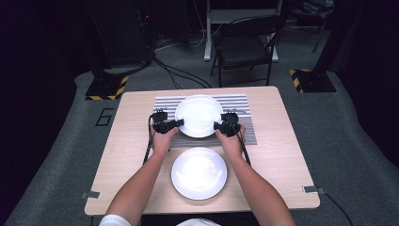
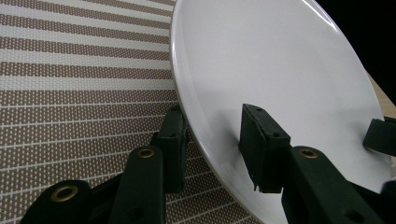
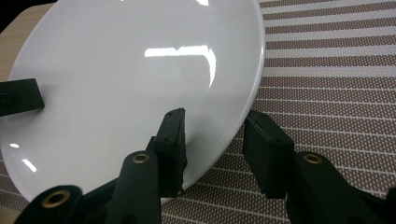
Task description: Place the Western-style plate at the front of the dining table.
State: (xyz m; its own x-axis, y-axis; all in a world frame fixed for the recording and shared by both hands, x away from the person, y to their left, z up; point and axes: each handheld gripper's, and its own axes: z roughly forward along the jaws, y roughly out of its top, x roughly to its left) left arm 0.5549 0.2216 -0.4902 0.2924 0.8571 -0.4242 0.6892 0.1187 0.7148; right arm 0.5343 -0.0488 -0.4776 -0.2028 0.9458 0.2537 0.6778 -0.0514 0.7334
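A white far plate (image 1: 199, 113) lies on a striped placemat (image 1: 235, 101); a second white near plate (image 1: 199, 173) sits on the bare wood in front of it. My left gripper (image 1: 175, 124) is shut on the far plate's left rim. In the left gripper view the left gripper (image 2: 215, 121) has one jaw under the rim and one on the far plate (image 2: 261, 60). My right gripper (image 1: 219, 125) is shut on the right rim. In the right gripper view the right gripper (image 3: 215, 119) straddles the edge of the far plate (image 3: 140, 70) the same way.
The wooden table (image 1: 277, 155) has bare room to both sides of the plates. Beyond its far edge stand a black folding chair (image 1: 244, 47) and two stand bases with yellow-black stripes (image 1: 107, 88). Cables run across the grey floor.
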